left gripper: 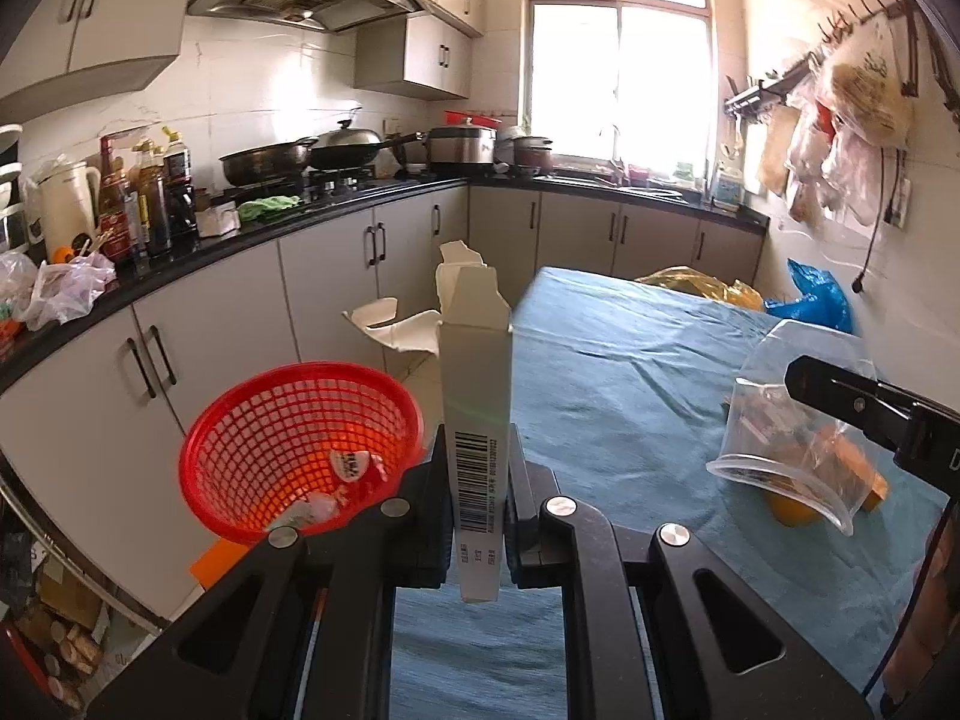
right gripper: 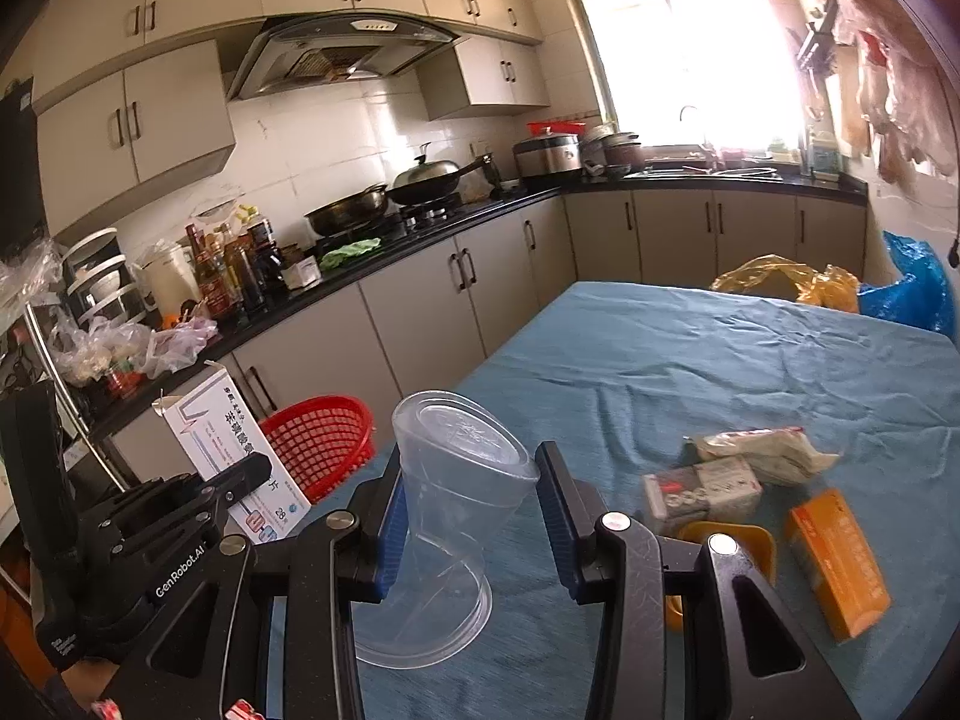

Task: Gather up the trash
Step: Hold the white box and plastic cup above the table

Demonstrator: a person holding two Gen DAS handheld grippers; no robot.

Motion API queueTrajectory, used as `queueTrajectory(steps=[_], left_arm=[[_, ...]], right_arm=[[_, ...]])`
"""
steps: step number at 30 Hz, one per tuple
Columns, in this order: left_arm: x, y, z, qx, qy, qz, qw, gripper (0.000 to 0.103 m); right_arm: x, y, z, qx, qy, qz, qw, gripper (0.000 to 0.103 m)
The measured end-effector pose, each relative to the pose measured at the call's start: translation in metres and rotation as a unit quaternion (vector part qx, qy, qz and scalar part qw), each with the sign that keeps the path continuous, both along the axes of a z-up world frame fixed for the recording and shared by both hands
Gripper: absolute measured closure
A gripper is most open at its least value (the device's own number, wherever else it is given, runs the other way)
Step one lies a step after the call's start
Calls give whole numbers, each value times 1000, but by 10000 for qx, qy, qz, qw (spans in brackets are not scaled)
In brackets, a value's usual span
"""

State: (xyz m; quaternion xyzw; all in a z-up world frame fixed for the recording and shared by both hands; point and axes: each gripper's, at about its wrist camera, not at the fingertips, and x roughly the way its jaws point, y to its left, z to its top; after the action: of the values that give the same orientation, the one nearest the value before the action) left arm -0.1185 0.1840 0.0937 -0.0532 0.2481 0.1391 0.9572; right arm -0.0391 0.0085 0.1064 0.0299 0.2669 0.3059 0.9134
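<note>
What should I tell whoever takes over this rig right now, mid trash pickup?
Left gripper: shut on the torn white carton, held upright beside the red basket.
Right gripper: shut on the clear plastic cup, lifted above the blue tablecloth.
Done: some wrappers already lie in the basket.
Left: drop the carton and cup in, then collect the orange box, the small grey pack, the white packet and the yellow container on the table.
</note>
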Motion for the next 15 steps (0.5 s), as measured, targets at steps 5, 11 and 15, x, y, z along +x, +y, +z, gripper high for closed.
queueTrajectory(steps=[5,11,15], left_arm=[[-4,16,2,-78,-46,144,9999,91],[-8,36,2,-161,-73,339,9993,91],[-10,50,2,-218,-86,452,9987,91]], right_arm=[[2,19,4,-54,-25,153,9999,60],[5,43,6,-145,-28,365,9992,60],[10,61,7,-176,15,497,9986,60]])
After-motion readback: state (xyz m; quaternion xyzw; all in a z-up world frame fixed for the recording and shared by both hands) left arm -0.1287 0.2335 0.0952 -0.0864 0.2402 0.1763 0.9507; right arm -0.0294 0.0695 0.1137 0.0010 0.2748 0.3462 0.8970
